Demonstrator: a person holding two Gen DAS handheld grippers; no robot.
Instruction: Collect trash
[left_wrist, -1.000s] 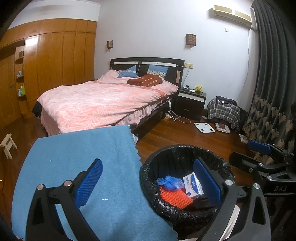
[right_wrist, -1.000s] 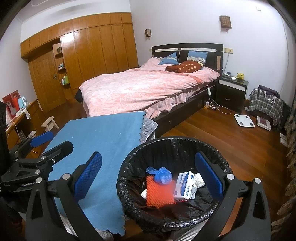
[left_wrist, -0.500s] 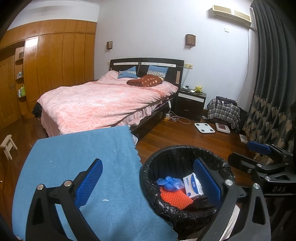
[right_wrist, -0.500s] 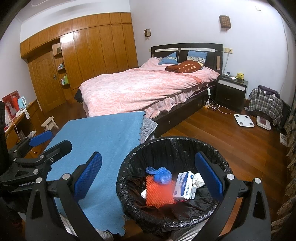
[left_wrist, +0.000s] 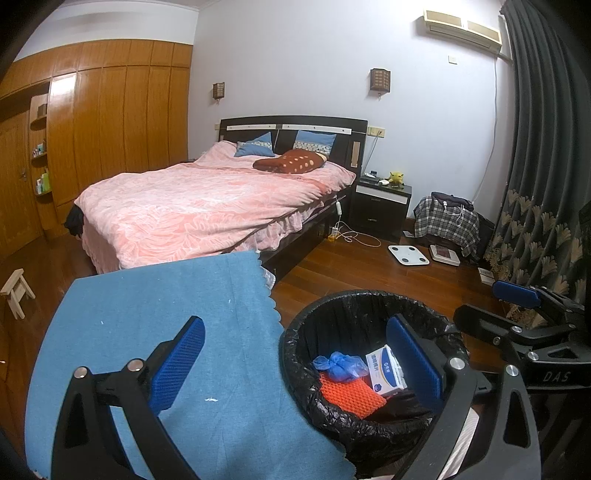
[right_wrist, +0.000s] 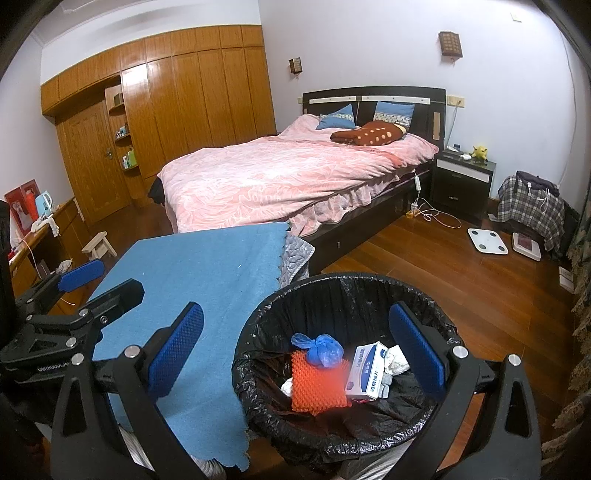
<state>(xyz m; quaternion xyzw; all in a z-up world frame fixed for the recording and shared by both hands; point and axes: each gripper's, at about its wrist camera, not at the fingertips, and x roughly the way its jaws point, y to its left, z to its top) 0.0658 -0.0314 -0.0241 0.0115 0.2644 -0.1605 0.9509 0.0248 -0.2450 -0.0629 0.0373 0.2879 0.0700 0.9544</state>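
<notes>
Both wrist cameras are looking forward and down from close above the trash bin (left_wrist: 373, 373) (right_wrist: 343, 373), facing the bed (left_wrist: 207, 210) (right_wrist: 295, 177). The left view is sitting over the blue cloth (left_wrist: 155, 332); both are sharing bin, cloth and bed.

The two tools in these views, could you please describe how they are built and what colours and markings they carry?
Both the left tool and the right tool have black angular frames with triangular cut-outs and silver bolts. Each finger carries a flat blue pad with a fine dotted texture. White lettering marks the side of each body. No cables or sleeves show.
</notes>
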